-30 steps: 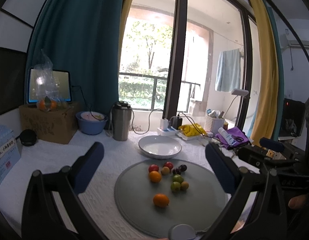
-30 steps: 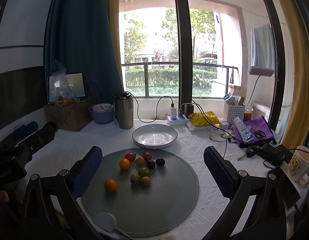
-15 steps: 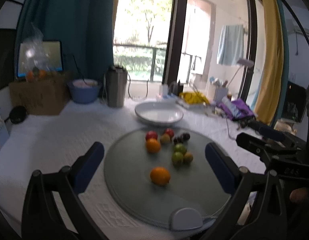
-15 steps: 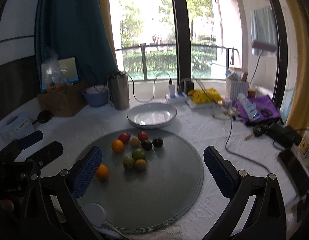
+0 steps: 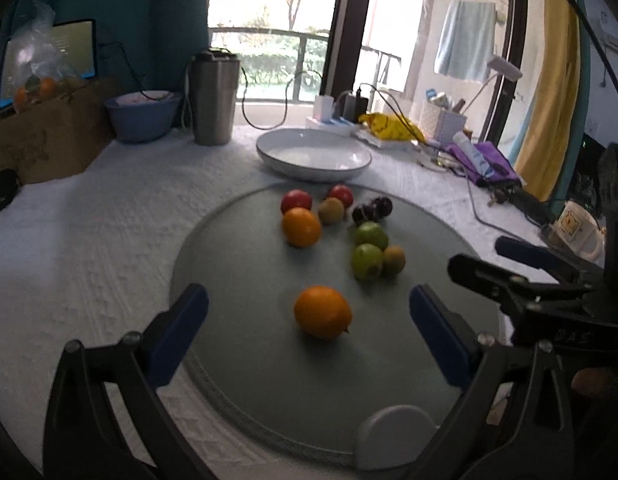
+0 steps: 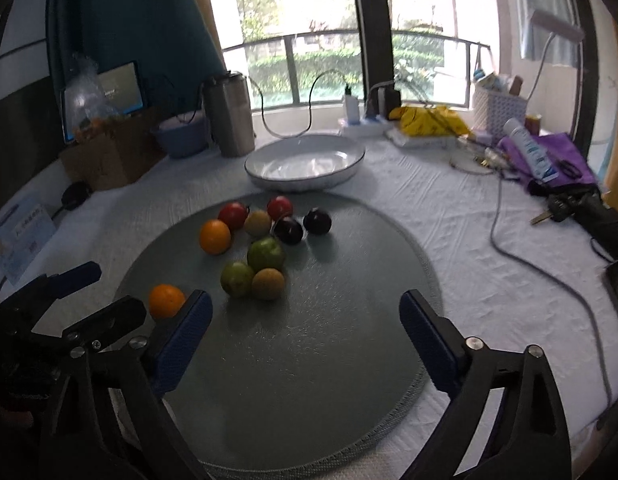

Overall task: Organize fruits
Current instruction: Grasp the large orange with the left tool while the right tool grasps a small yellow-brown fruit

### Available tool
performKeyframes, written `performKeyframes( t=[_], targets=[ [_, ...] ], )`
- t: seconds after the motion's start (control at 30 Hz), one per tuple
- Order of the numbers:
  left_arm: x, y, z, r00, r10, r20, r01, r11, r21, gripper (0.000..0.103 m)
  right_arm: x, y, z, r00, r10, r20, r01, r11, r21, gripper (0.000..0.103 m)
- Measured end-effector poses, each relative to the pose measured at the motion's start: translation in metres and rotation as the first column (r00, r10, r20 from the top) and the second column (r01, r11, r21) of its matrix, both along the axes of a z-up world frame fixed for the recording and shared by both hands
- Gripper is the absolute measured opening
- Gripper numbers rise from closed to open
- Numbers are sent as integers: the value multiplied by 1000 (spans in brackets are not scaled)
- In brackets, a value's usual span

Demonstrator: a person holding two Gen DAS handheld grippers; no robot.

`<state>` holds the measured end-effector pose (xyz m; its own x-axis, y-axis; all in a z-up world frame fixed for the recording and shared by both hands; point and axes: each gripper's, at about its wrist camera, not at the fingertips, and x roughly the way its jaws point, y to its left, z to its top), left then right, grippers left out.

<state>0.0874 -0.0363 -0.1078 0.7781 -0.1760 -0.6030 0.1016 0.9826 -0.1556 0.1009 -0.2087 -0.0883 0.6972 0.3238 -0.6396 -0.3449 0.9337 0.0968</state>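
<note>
Both grippers are hovering with jaws apart: the left gripper (image 5: 309, 320) framing an orange (image 5: 323, 312), the right gripper (image 6: 305, 320), just narrowing, framing bare mat (image 6: 309, 360).

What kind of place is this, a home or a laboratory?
Most likely a home, a table by a balcony window. A towel hangs outside, curtains frame the glass, and a mug and a steel tumbler stand among everyday clutter.

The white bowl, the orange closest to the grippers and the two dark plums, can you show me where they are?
white bowl (image 6: 265, 178): right wrist view, on its near rim.
nearest orange (image 5: 323, 312): left wrist view, middle of its skin.
dark plums (image 6: 317, 221): right wrist view, on the right-hand plum.
</note>
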Motion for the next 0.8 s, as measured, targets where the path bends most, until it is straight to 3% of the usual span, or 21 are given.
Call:
performKeyframes(
  t=[0.07,0.13,0.3,0.5,0.8],
  targets=[
    [6,-2,-3,1000,-8,-18,8,1000,5,100,6,2,-5,1000,13,-23,-13,1000,-1,89],
    [11,-4,-7,999,-16,-36,16,1000,10,90,12,5,-10,999,22,-45,-22,1000,-1,83],
    [24,-6,-17,996,-20,-86,22,999,27,81,29,10,-22,992,59,-108,-59,998,4,67],
    [35,-6,-27,988,-24,-154,30,999,38,60,42,18,-29,982,114,-152,-113,994,15,58],
    [35,-10,-24,984,-52,-170,61,997,47,45,53,26,-33,965,179,-190,-173,984,49,44]
  ],
)
